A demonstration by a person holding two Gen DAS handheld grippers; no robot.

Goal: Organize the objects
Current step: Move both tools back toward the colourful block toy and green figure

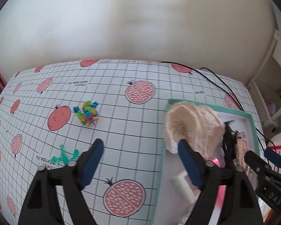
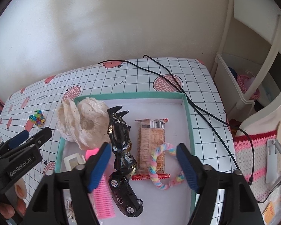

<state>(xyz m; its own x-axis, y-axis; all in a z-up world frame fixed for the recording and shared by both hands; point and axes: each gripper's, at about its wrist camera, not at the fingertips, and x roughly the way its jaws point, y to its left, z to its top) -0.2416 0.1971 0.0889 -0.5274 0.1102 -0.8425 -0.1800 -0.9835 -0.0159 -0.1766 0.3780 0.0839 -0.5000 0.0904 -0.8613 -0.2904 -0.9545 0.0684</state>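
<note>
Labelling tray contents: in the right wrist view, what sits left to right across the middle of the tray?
Cream lace scrunchie → black hair claw clip → snack bar wrapper → pastel twisted hair tie, which partly overlaps the wrapper's right side, all inside the teal-rimmed tray.

A: What lies across the worktop's grid-and-pomegranate printed cloth [image 2: 136, 75]?
B: A thin black cable [image 2: 206, 110], trailing right.
A: Beyond it?
B: A cream plastic shelf unit [image 2: 232, 86] and a pink-and-white crocheted mat [image 2: 252, 150].
</note>
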